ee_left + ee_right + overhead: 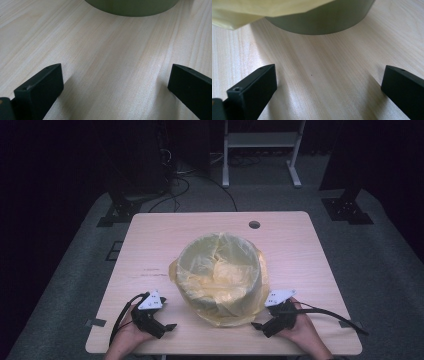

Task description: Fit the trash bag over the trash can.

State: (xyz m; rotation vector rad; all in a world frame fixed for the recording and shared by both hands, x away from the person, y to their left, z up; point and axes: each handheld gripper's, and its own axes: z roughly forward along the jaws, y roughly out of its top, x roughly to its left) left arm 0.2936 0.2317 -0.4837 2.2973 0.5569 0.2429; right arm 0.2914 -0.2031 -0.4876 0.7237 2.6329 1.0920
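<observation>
Item: a round grey-green bin [222, 280], lined with a thin crinkled yellow plastic bag [200, 275] whose edge is folded out over the rim and hangs loosely down the outside wall. It is placed upright at the middle of a light wooden rectangular table [300, 250], somewhat toward the near edge. A small round cable hole [254, 224] is noted in the tabletop near the far edge. The left gripper [167, 326], black with a grey three-cornered plate, is held low over the near left part of the table, just beside the bin; its jaws are seen spread wide with nothing between them but bare wood. The right gripper [257, 326] is held likewise at the near right, close to the hanging bag edge, jaws wide apart and holding nothing. In both gripper views the bin wall [322, 22] is recorded ahead of the jaws, untouched.
</observation>
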